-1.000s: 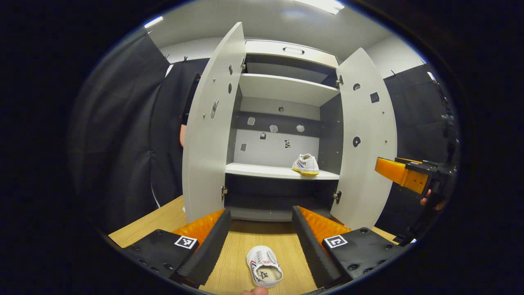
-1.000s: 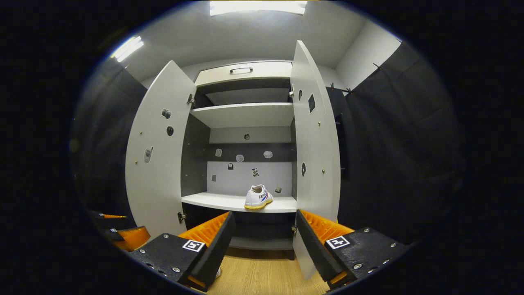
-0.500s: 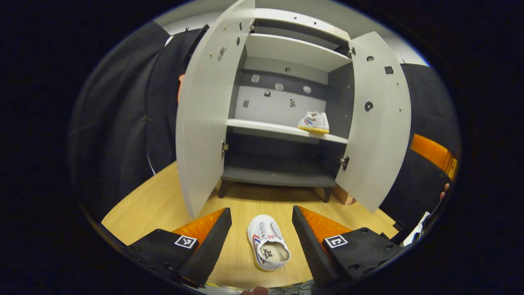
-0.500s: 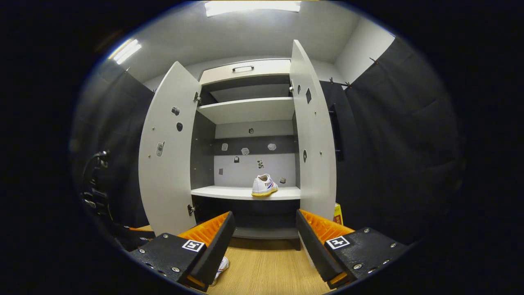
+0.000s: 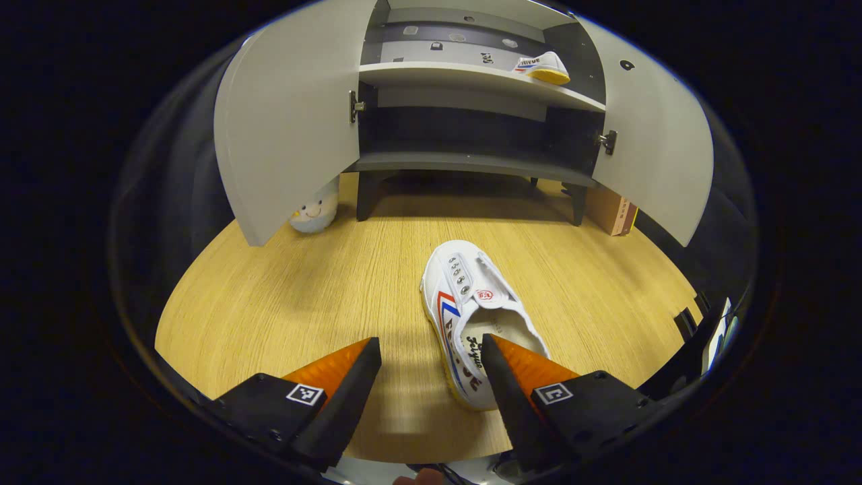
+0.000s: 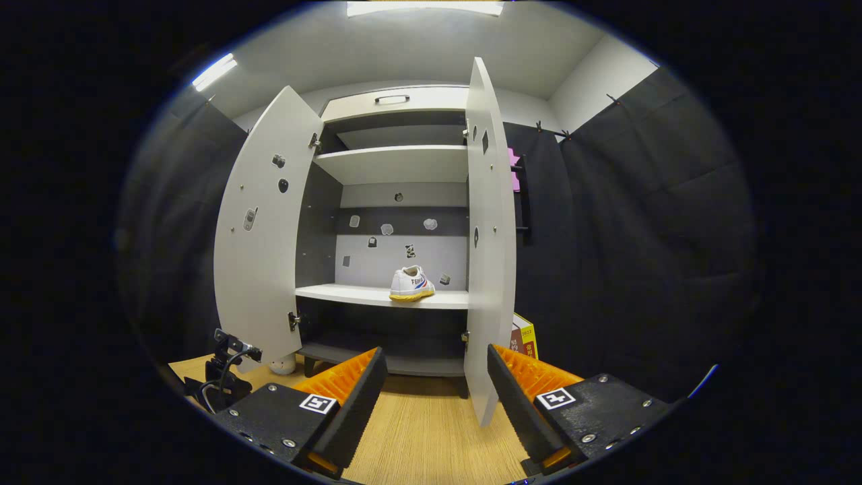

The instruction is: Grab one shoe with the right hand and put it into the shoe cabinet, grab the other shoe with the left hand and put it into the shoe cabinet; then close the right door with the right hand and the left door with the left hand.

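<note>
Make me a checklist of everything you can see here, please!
Surface: wooden floor, light oak grain.
Job's things: one white shoe on the floor, toe toward the cabinet; other shoe on the cabinet's middle shelf; left door and right door both open.
Clutter: small plush toy behind the left door; cardboard box beside the cabinet's right leg.
Grippers: left hand-held gripper open, low over the floor shoe; right hand-held gripper open, facing the cabinet.
Cables: black wires at the lower left of the right gripper view.
Surroundings: black cloth walls; ceiling lights.
</note>
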`<state>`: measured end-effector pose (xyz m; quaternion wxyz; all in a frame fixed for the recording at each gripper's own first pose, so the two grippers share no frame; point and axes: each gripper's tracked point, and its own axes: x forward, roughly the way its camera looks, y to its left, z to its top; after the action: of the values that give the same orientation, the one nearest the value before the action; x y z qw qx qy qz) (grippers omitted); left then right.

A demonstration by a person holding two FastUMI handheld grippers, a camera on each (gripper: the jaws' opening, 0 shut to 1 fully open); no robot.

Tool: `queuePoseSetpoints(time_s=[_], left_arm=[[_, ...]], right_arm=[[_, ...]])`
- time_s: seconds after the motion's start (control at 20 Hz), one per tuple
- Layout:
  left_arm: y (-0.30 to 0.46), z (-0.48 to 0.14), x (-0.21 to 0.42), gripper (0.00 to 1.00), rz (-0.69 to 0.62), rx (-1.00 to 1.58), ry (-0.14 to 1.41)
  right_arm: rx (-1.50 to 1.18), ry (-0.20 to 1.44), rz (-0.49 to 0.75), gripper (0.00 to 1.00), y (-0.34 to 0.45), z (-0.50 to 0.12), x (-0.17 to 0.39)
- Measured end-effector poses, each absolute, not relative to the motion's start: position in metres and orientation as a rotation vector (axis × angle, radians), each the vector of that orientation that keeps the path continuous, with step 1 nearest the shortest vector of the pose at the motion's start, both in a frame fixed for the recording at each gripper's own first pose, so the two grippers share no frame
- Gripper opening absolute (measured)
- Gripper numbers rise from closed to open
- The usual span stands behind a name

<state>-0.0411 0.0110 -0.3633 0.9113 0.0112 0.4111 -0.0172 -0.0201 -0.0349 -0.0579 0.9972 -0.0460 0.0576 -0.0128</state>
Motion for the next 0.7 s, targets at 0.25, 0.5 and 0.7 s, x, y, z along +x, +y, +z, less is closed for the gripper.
queuePoseSetpoints(time_s=[0.25, 0.5, 0.7], left_arm=[[0.017, -0.385, -0.012, 0.98, -0.020, 0.025, 0.853], [0.016, -0.407, 0.016, 0.99, -0.021, -0.012, 0.831], [0.013, -0.415, 0.027, 0.99, -0.001, -0.037, 0.828]], right_arm=[[-0.067, 0.134, -0.043, 0.92, -0.042, -0.059, -0.019], [-0.096, 0.144, -0.057, 0.92, -0.048, -0.057, -0.016], [-0.116, 0.152, -0.067, 0.92, -0.051, -0.056, -0.017]])
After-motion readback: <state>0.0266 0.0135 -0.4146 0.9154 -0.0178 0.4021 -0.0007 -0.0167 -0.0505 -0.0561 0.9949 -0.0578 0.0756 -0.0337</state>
